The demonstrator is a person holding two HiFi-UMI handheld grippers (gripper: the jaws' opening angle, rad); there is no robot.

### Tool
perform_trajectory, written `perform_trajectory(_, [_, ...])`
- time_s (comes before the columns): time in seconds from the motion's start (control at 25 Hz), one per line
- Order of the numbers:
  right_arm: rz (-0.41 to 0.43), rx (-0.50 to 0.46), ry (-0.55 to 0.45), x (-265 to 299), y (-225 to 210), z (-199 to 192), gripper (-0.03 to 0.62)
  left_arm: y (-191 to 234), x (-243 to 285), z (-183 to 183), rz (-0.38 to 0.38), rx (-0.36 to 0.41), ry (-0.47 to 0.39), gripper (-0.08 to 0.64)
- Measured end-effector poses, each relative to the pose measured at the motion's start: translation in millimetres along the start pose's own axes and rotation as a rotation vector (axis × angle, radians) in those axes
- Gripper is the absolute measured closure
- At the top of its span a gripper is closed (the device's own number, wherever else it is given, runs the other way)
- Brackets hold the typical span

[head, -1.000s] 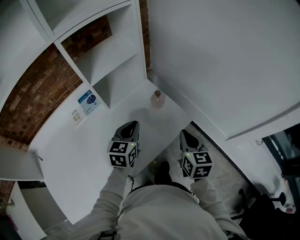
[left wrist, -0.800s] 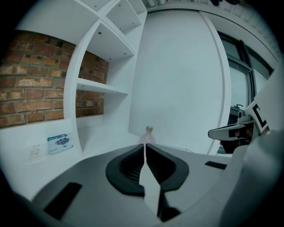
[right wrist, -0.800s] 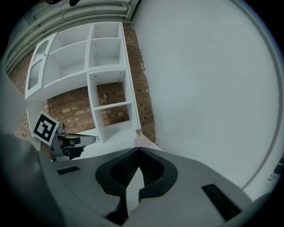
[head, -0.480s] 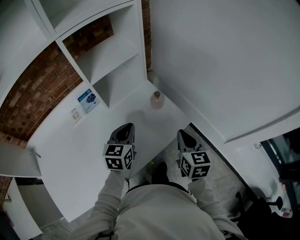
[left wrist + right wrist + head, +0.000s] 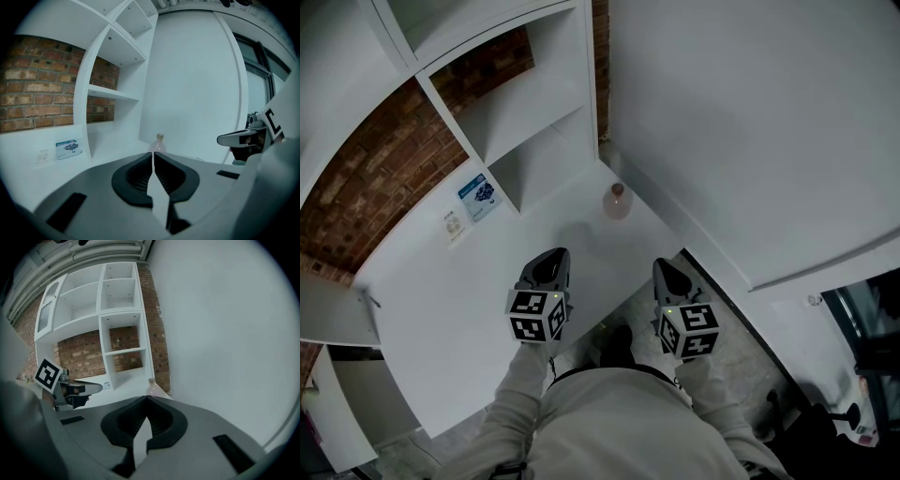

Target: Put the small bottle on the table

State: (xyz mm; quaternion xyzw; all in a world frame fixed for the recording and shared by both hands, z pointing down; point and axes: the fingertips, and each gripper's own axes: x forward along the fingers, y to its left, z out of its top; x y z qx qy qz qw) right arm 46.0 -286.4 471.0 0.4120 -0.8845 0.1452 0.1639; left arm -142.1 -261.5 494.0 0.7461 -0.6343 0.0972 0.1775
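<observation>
White matt tabletop (image 5: 441, 319), running along a red brick wall (image 5: 366, 187) and meeting a plain white wall panel (image 5: 750, 122) at the far corner. A white open-shelf unit (image 5: 525, 112) is standing at its back.

Item 1: small clear bottle with a rounded body and a brownish cap (image 5: 618, 201). It is standing upright on the tabletop near the far corner, just beside the white panel and clear of the shelf unit. Nothing is touching it.

Item 2: left gripper (image 5: 551, 262), grey shell, black pads. You are holding it over the front part of the table, jaws pressed together with nothing between them. The bottle is showing beyond the tips, well apart.

Item 3: right gripper (image 5: 664, 270), same build. You are holding it at the table's front edge, jaws likewise closed on nothing.

Item 4: blue-and-white printed card (image 5: 478, 198) and a smaller pale card (image 5: 453, 226), both sitting at the foot of the brick wall and not concerned in the job.

Assessment: the placing is looking complete, with the bottle already resting on the table. You are doing best by holding both grippers back on your own side. A sweep toward the corner would likely be risking a knock, as the bottle looks light and easy to tip.
</observation>
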Motion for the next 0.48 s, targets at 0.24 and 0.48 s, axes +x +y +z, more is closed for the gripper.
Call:
perform_trajectory(0.24, [0.015, -0.016, -0.006, 0.9, -1.3, 3.8, 0.565, -3.0, 2.1, 1.2, 0.009, 0.004, -0.001, 0.529])
perform_trajectory(0.48, [0.032, -0.02, -0.006, -1.7, -3.7, 3.9, 0.565, -9.0, 1.6, 0.5, 0.022, 0.002, -0.001, 0.529])
